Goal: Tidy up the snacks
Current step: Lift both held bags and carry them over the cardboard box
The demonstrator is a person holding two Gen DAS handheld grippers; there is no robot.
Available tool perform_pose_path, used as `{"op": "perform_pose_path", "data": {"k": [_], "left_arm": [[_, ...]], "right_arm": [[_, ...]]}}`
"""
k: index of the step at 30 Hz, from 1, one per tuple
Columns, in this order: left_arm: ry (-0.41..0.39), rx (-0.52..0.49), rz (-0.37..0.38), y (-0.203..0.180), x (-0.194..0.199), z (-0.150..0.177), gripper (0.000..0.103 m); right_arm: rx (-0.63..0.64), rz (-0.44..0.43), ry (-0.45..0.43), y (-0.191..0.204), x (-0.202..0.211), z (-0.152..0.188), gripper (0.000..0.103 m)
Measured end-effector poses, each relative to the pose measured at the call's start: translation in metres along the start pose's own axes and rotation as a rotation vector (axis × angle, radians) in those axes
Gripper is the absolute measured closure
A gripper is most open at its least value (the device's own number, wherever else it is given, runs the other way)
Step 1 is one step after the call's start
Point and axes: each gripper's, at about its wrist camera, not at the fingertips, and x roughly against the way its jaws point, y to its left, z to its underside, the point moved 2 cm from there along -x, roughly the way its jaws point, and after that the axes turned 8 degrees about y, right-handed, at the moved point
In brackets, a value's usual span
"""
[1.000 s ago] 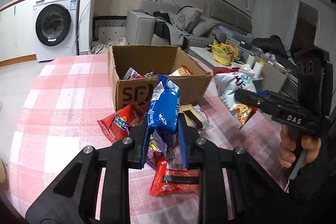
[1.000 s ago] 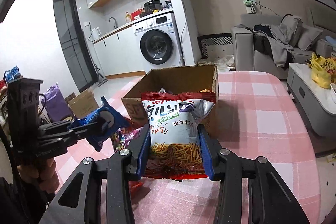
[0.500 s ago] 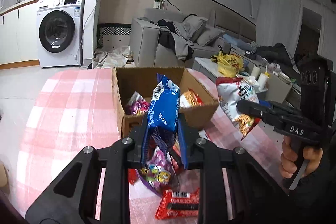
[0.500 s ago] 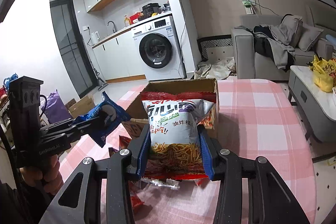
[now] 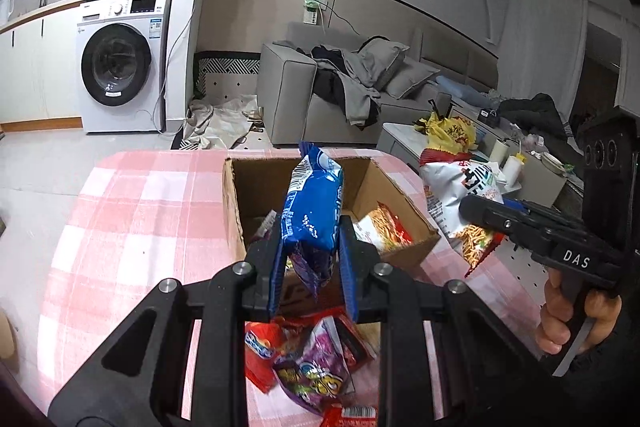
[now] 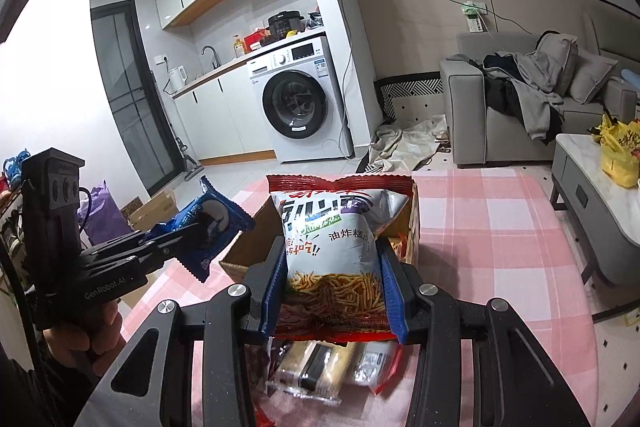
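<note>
Blue packet (image 5: 316,211) upright in the air, nipped between the left gripper (image 5: 312,267) fingers, which are closed in tight on its lower half, right above the near wall of the box (image 5: 234,211). The left view looks down into that box: a red chip bag (image 5: 384,231) lies inside, with another wrapper behind the packet that is too hidden to name. The right view cannot see into the box at all; the big silver chip bag (image 6: 332,251) blocks it, held upright by the right gripper (image 6: 334,291) with the fingers clamped on both edges, just before the box (image 6: 248,247). From the left view that same silver bag (image 5: 460,195) hangs off to the right of the box, over the pink checked surface (image 5: 132,211). Loose snacks stay on the surface: a purple bag (image 5: 320,371) and red packs (image 5: 260,351) under the left gripper, a clear biscuit pack (image 6: 320,367) under the right one.
</note>
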Motion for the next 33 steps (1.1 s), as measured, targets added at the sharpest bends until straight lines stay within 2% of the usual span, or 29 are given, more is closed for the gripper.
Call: {"op": "perform_pose_path", "data": {"k": [20, 33], "left_arm": [[0.018, 0.006, -0.010, 0.007, -0.062, -0.040, 0.082], [0.056, -0.022, -0.047, -0.004, -0.129, -0.051, 0.082]], "right_arm": [[-0.043, -0.002, 0.022, -0.011, -0.051, -0.029, 0.060], [-0.078, 0.001, 0.076, -0.015, -0.103, -0.033, 0.060]]}}
